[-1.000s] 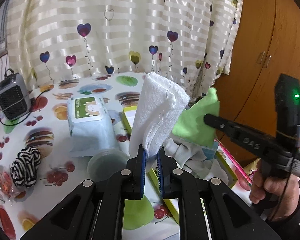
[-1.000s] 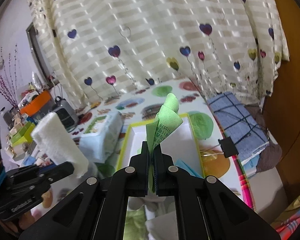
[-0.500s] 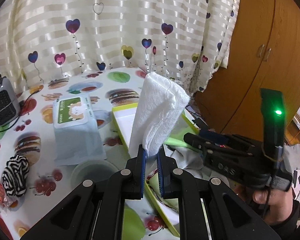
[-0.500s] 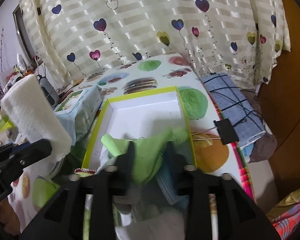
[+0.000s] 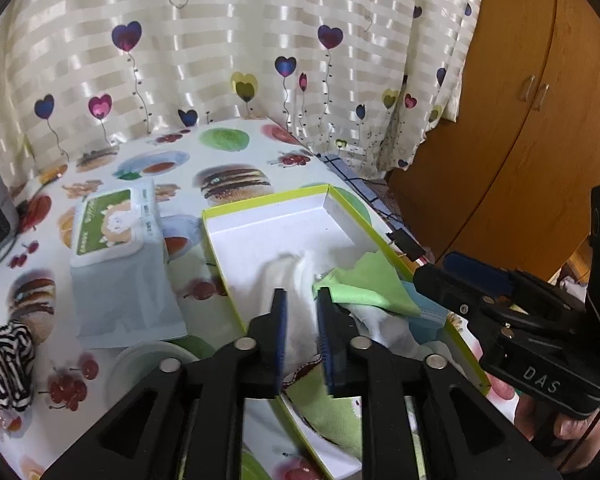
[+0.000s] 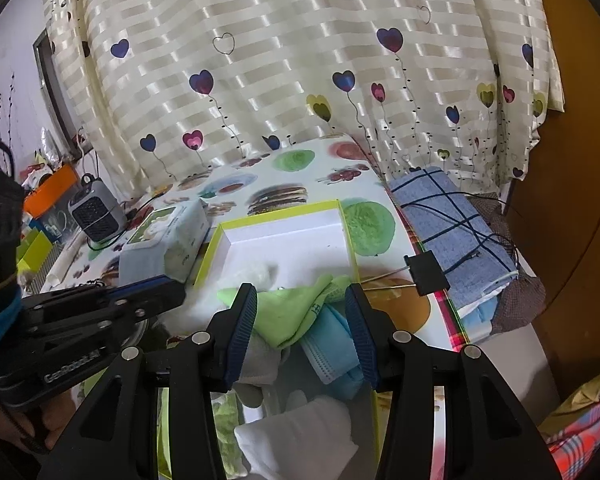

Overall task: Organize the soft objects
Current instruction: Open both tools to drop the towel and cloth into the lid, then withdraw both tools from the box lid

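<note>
A white box with a lime-green rim (image 5: 260,202) (image 6: 284,216) lies on the table. My left gripper (image 5: 302,298) is open just above the white cloth (image 5: 296,280), which lies blurred in the box; it also shows in the right wrist view (image 6: 252,274). My right gripper (image 6: 300,298) is open wide over the green cloth (image 6: 296,312) (image 5: 366,284), which lies in the box on a blue face mask (image 6: 332,350) and a white cloth (image 6: 300,436). A zebra-striped soft item (image 5: 10,364) lies on the table at far left.
A wet-wipes pack (image 5: 118,256) (image 6: 168,236) stands left of the box, a clear round lid (image 5: 148,364) in front of it. A small grey heater (image 6: 96,210) stands at the back left. A blue checked cloth (image 6: 448,220) and a black binder clip (image 6: 426,268) lie right of the box. A wooden wardrobe (image 5: 520,120) is at right.
Both grippers opened. The right one let the green cloth down into the box; then the left one lowered the white cloth into the box and released it.
</note>
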A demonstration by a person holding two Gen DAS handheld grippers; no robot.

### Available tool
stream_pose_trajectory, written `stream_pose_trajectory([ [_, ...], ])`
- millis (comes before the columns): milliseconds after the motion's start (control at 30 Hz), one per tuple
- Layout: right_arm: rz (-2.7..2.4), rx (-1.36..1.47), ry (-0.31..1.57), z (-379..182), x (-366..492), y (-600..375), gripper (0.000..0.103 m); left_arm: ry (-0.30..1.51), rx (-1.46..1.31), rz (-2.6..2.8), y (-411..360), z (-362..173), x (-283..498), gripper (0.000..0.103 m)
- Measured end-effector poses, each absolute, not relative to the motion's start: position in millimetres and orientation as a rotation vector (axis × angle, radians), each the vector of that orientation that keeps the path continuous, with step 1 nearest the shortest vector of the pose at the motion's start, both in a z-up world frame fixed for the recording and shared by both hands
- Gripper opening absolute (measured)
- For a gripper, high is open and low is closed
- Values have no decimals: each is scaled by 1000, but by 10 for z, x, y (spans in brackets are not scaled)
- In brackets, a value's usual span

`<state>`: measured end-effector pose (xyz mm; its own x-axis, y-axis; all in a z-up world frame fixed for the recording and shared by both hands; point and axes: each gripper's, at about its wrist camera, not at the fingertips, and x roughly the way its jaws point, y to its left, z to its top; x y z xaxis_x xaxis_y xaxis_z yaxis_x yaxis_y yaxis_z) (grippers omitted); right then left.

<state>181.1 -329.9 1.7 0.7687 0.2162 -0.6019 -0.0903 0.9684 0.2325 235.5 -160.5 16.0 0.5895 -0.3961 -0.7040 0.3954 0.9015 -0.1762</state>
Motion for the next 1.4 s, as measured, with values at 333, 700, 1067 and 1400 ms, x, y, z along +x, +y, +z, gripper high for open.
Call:
stream_pose_trajectory([
  [333, 192, 185, 664, 79, 1708, -3201, 47, 799, -34, -448, -1410, 265, 2202, 22],
  [700, 229, 167, 642, 277, 1411, -2980, 47, 741, -37, -405, -1120, 514, 1768, 22],
  [1067, 298, 101, 638, 371, 1089, -2582, 47, 733, -53, -353, -821, 512, 1402, 22],
  [1400, 336, 54, 644, 374, 1015, -2302, 47, 732, -64, -311, -599, 456, 1239, 22],
])
